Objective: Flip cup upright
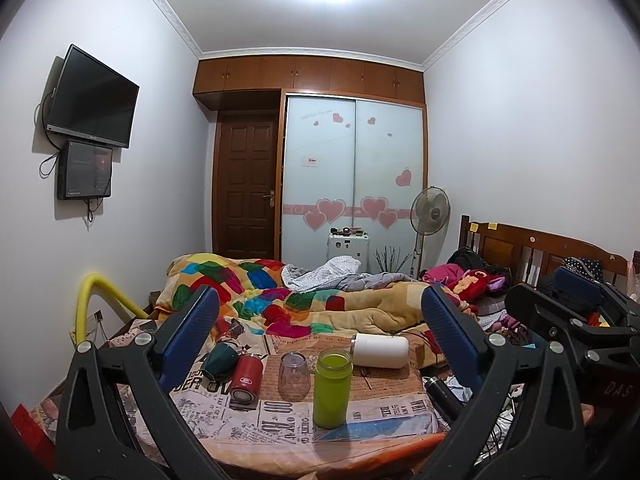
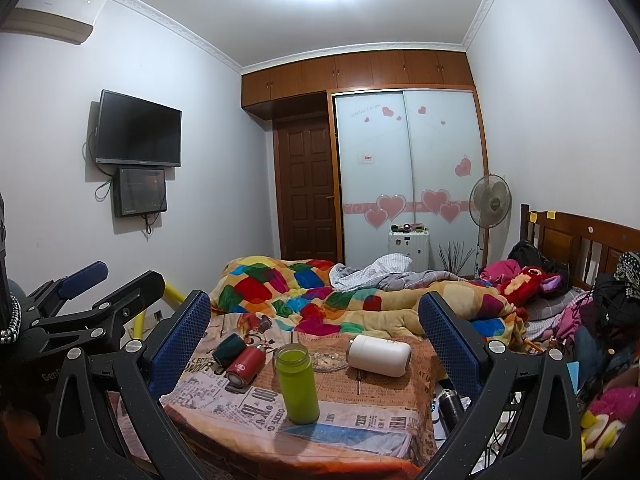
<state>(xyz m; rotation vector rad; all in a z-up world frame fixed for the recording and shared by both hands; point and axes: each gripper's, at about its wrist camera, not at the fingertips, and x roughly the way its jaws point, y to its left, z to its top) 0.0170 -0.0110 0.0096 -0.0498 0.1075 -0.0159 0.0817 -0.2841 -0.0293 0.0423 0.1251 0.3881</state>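
Observation:
Several cups stand or lie on a newspaper-print cloth at the foot of the bed. A green bottle-cup stands upright with its mouth open. A clear glass stands upside down; in the right wrist view the green cup hides most of it. A white cup, a red cup and a dark green cup lie on their sides. My left gripper and right gripper are open, empty, held above and short of the cups.
A colourful quilt is heaped on the bed behind the cloth. A black flask lies off the cloth's right edge. Clothes and toys pile by the wooden headboard. A yellow pipe stands at the left.

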